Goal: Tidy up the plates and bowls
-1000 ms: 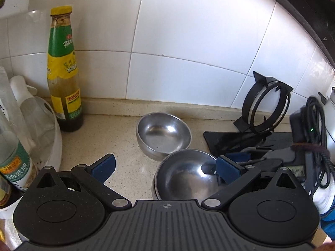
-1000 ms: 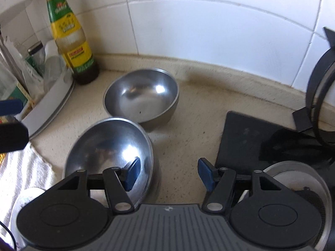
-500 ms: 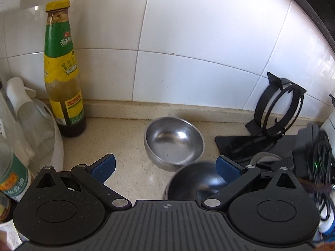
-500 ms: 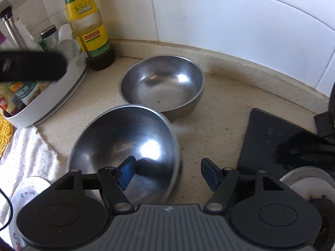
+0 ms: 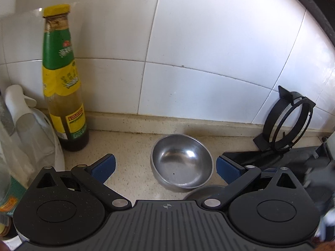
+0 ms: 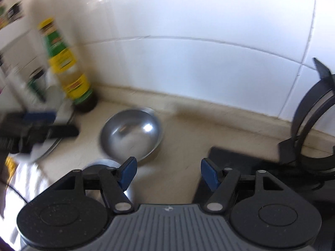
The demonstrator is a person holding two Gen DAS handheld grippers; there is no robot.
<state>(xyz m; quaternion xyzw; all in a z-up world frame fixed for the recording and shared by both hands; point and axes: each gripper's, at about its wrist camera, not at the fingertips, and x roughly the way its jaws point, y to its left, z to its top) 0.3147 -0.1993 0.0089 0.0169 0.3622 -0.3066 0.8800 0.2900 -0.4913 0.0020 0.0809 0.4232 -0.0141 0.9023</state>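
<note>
A steel bowl [image 5: 181,165] stands upright on the speckled counter near the tiled wall; it also shows in the blurred right wrist view [image 6: 131,133]. A second steel bowl [image 5: 204,191] peeks out just under my left gripper, and its rim [image 6: 104,165] shows low beside my right gripper's left finger. My left gripper [image 5: 165,168] is open and empty, with the far bowl between its blue pads. My right gripper [image 6: 168,172] is open and empty above the counter, right of both bowls.
A green-and-yellow sauce bottle [image 5: 62,87] stands left by the wall, next to a white rack of bottles [image 5: 31,142]. A black ring stand [image 5: 286,121] and black stove surface [image 6: 240,161] lie right. A white cloth [image 6: 23,179] lies at the left front.
Both grippers have pulled back and up from the near bowl, which now sits mostly under them. The right view has swung and blurred. The far bowl has not moved.
</note>
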